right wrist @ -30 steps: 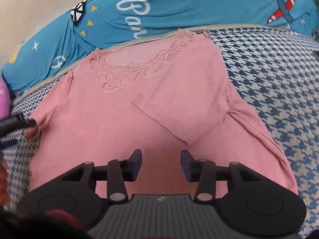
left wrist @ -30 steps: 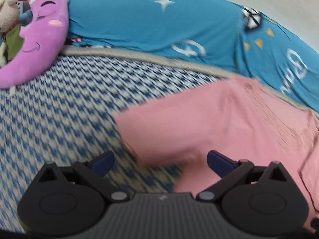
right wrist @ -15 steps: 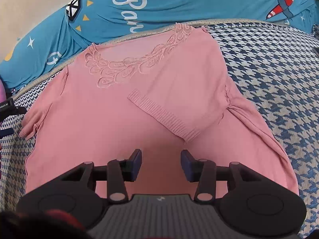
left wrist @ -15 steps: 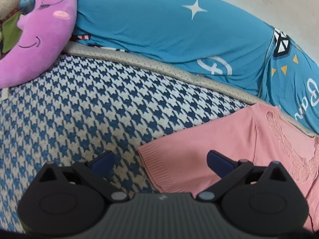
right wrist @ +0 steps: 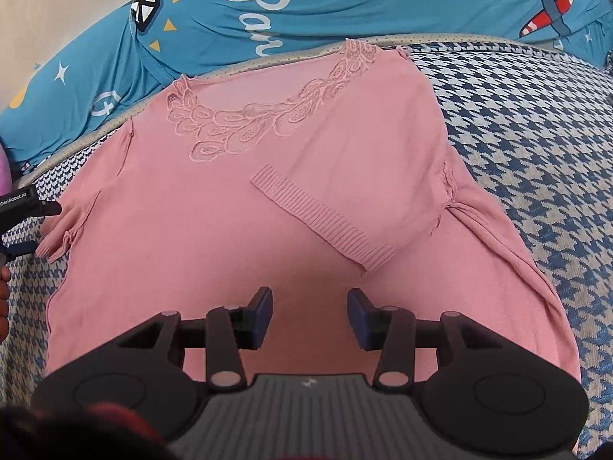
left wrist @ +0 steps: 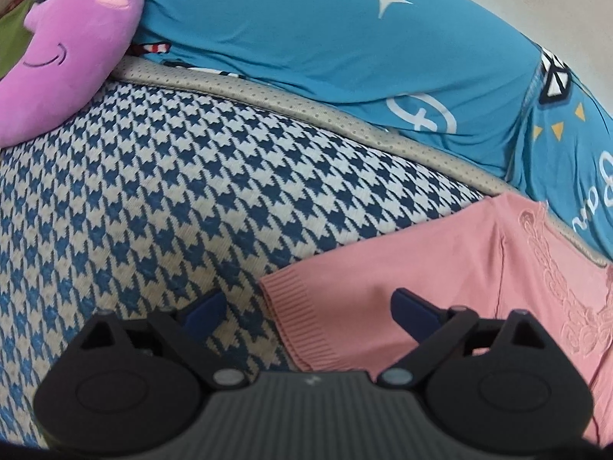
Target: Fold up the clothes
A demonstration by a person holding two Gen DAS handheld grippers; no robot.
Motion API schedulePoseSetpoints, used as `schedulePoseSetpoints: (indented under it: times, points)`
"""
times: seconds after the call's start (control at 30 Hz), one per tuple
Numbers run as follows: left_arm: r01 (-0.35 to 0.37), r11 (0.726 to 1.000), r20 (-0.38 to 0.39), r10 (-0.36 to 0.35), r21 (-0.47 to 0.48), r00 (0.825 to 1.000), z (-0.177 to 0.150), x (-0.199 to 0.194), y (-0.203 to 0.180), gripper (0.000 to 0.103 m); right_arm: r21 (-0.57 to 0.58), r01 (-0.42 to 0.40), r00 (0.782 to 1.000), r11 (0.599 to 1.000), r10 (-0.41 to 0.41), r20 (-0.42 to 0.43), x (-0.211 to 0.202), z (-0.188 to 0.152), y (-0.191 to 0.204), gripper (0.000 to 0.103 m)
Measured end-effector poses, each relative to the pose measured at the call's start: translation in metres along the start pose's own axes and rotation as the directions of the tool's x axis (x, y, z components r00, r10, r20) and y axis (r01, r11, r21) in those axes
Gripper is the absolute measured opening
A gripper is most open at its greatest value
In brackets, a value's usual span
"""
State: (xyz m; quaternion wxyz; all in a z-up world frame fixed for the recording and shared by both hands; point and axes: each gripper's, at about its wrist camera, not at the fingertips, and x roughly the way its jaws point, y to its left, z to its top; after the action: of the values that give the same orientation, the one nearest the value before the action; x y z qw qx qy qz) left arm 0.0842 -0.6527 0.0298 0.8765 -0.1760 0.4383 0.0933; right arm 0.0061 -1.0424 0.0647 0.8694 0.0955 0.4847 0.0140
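One "GenRobot.AI" label (right wrist: 13, 202) on left gripper (right wrist: 28, 226)

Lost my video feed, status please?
Left gripper open, closing around unfolded sleeve cuff. Right gripper open, empty. Pink top flat, other sleeve folded in. Nothing obstructing.

Blue bedding (right wrist: 345, 4): white script letters "Bar", the rest cut off by the bed edge.
Left tongs (right wrist: 17, 226): small white label "GenRobot.AI" on the black body.
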Motion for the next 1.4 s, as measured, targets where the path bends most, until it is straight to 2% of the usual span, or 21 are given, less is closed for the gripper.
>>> schedulePoseSetpoints:
  times: [0.1,0.2,0.3,0.37,0.53,0.6,0.7,0.77,0.87,0.97,1.1,1.23,1.4]
  points:
    - [0.021,1.0,0.003,-0.021,0.019,1.0,0.0,-0.001,-0.004,0.078,0.003,0.002,1.0,1.0,-0.002,0.001,0.0,0.0,0.0,0.043]
    - [0.063,0.998,0.004,-0.063,0.018,0.998,0.0,-0.003,-0.007,0.059,0.004,0.001,1.0,1.0,-0.001,0.001,0.0,0.001,0.0,0.043]
    - [0.1,0.995,-0.003,-0.1,0.008,0.995,0.0,-0.004,-0.007,0.05,-0.003,-0.001,1.0,1.0,0.001,0.001,0.001,0.001,0.001,0.043]
    - [0.1,0.995,-0.002,-0.1,0.006,0.995,-0.001,-0.003,-0.007,0.047,-0.01,0.002,1.0,1.0,-0.002,0.001,0.001,0.001,0.001,0.043]
    - [0.102,0.995,0.001,-0.102,0.0,0.995,-0.002,-0.003,-0.007,0.047,-0.008,0.001,1.0,1.0,-0.001,0.001,0.0,0.001,0.001,0.043]
    - [0.102,0.995,0.002,-0.102,-0.003,0.995,-0.002,-0.003,-0.006,0.052,-0.008,0.002,1.0,1.0,-0.002,0.002,0.0,0.001,0.001,0.043]
    - [0.097,0.995,0.01,-0.097,-0.009,0.995,-0.002,-0.004,-0.006,0.052,-0.008,0.003,1.0,1.0,-0.003,0.002,0.0,0.001,0.001,0.043]
    - [0.092,0.996,0.017,-0.092,-0.015,0.996,-0.002,-0.005,-0.006,0.049,-0.008,0.004,1.0,1.0,-0.004,0.003,0.0,0.001,0.001,0.043]
    - [0.088,0.996,0.032,-0.088,-0.008,0.996,-0.002,-0.008,-0.01,0.029,-0.007,0.005,1.0,1.0,-0.005,0.003,0.0,0.001,0.001,0.043]
    - [0.077,0.997,0.054,-0.078,0.009,0.996,-0.001,-0.012,-0.017,0.023,-0.007,0.006,1.0,1.0,-0.006,0.005,0.0,0.001,0.001,0.043]
    - [0.066,0.997,0.07,-0.069,0.048,0.995,-0.002,-0.014,-0.028,0.022,-0.007,0.006,1.0,1.0,-0.006,0.007,0.0,0.001,0.001,0.043]
    - [0.089,0.995,0.084,-0.093,0.047,0.992,-0.002,-0.017,-0.031,0.022,-0.006,0.007,1.0,1.0,-0.007,0.009,0.0,0.001,0.001,0.043]
    - [0.168,0.985,0.091,-0.17,0.031,0.981,-0.002,-0.026,-0.04,0.022,-0.006,0.007,1.0,1.0,-0.007,0.011,-0.001,0.001,0.001,0.043]
